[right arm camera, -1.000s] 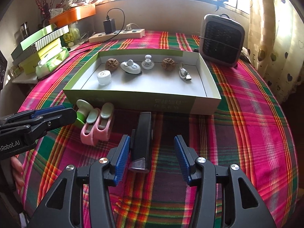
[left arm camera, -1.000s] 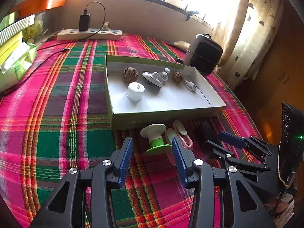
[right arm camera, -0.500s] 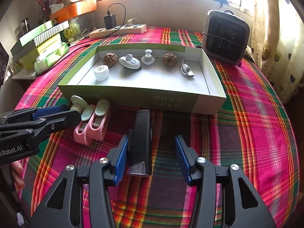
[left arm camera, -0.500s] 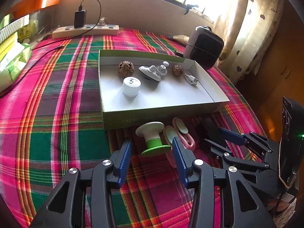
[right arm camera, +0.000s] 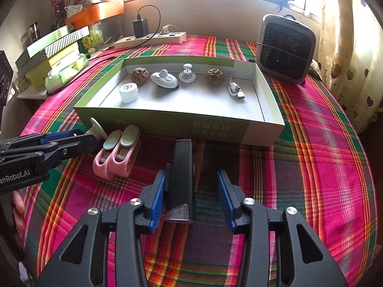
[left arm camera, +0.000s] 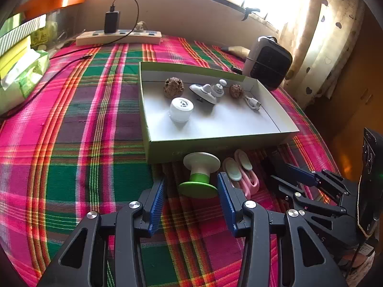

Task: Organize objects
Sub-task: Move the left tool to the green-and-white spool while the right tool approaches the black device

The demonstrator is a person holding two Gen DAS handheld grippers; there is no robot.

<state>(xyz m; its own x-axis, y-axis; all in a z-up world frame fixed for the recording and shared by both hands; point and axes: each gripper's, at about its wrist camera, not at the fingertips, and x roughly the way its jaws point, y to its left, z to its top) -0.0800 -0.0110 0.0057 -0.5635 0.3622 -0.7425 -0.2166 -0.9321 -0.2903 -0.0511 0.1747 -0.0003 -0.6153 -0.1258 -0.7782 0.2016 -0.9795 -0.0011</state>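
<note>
Our left gripper (left arm camera: 191,198), fingers spread, frames a green-and-white plastic spool (left arm camera: 199,175) at lower centre. Our right gripper (right arm camera: 191,197), likewise spread, straddles a long black rectangular device (right arm camera: 182,179).

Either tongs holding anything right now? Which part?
Nothing held. Left tongs open around the green-and-white spool-shaped knob; right tongs open around the black rectangular device, neither clamped.

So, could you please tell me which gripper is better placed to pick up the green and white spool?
Left. The left gripper has open jaws bracketing the spool; the right gripper faces the black device.
</note>
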